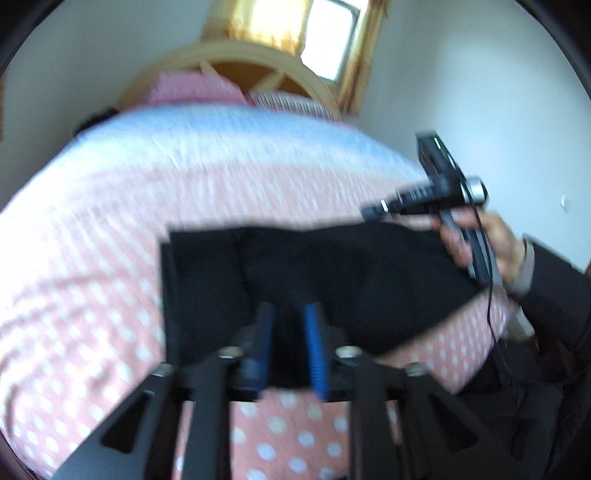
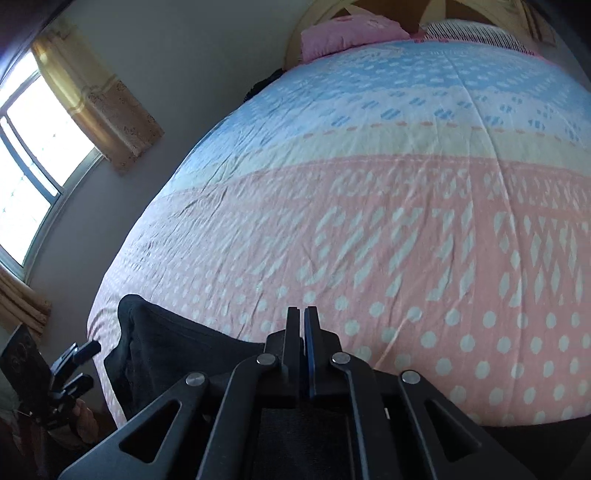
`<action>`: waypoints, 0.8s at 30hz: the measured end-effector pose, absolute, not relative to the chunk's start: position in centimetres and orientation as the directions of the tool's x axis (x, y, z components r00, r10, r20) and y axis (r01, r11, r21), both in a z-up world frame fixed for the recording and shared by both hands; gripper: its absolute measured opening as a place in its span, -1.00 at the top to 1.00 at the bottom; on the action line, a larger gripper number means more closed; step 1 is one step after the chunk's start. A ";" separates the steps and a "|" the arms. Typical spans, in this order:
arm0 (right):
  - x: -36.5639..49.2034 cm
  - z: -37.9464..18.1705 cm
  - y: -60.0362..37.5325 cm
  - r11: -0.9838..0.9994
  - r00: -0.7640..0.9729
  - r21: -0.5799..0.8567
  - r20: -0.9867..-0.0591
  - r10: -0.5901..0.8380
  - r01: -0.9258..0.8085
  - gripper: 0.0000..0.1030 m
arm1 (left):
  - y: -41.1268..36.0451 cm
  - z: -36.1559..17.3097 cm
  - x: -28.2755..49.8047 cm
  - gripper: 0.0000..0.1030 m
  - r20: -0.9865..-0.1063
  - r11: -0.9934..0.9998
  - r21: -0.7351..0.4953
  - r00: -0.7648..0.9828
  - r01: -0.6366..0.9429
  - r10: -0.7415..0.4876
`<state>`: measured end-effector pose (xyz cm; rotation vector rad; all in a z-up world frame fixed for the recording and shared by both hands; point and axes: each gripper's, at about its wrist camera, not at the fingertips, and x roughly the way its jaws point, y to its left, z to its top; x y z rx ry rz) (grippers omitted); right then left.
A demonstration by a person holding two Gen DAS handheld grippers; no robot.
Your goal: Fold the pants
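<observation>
Black pants (image 1: 369, 277) lie folded in a flat block on the near part of the bed, and they show at the lower left in the right wrist view (image 2: 177, 354). My left gripper (image 1: 290, 310) hangs over their near edge, its blue pads apart with only dark cloth seen in the gap. My right gripper (image 2: 303, 312) is shut, and the far edge of the cloth runs in between its fingers. The left wrist view shows that right gripper (image 1: 371, 212) at the pants' far right corner, held by a hand (image 1: 480, 240). The left tool (image 2: 86, 363) shows at the lower left.
The bedspread (image 2: 369, 221) is pink with white dots near me and blue farther off. A pink pillow (image 2: 351, 33) and a striped pillow (image 2: 476, 35) lie against a wooden headboard (image 1: 236, 59). A curtained window (image 2: 37, 155) and a wall stand on the left.
</observation>
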<state>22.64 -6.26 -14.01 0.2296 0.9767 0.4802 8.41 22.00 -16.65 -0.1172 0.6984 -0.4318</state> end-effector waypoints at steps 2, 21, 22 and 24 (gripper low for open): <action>21.5 -12.4 -4.9 0.863 0.475 0.366 -0.725 0.498 -0.347 0.93 | 22.7 -16.1 8.8 -0.30 -0.568 0.918 -0.257 0.721 0.303 -0.397; 9.9 -13.9 17.1 0.571 0.281 0.130 -0.769 0.574 -0.811 0.32 | 33.1 -17.2 5.9 -0.36 -0.552 0.953 -0.301 0.822 -0.036 -0.143; 10.0 -14.5 17.7 0.573 0.282 0.112 -0.784 0.553 -0.812 0.42 | 33.1 -17.4 6.0 -0.36 -0.555 0.951 -0.307 0.819 -0.038 -0.146; 10.2 -15.3 18.3 0.575 0.288 0.105 -0.784 0.550 -0.812 0.59 | 33.0 -17.7 6.2 -0.36 -0.558 0.950 -0.309 0.816 -0.039 -0.148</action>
